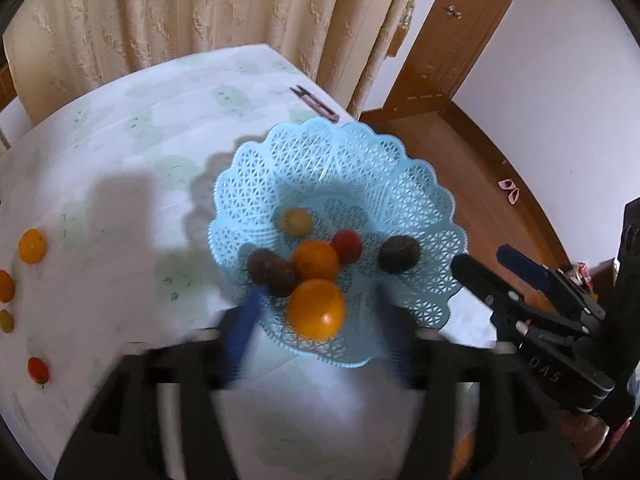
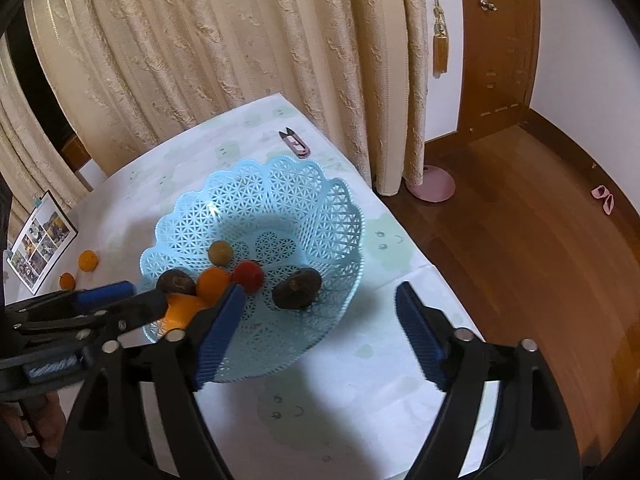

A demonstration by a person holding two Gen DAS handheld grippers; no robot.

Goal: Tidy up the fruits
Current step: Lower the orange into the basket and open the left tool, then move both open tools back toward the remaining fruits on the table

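Both tools, left tool [image 1: 316, 340] and right tool [image 2: 320, 332], gape wide and empty over the pale-blue lattice plastic basket [image 1: 360, 160], where gathered fruits sit; four small orange and red fruits [image 1: 32, 246] wait left of it on the surface.

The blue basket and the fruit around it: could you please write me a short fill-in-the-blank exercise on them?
1. The basket now holds ___ pieces of fruit.
2. The red tomato lies ___ the basket.
3. The pink thread snips lie on the table ___ the basket.
4. Both the left gripper and the right gripper have their jaws ___.

Missing words: six; inside; beyond; open
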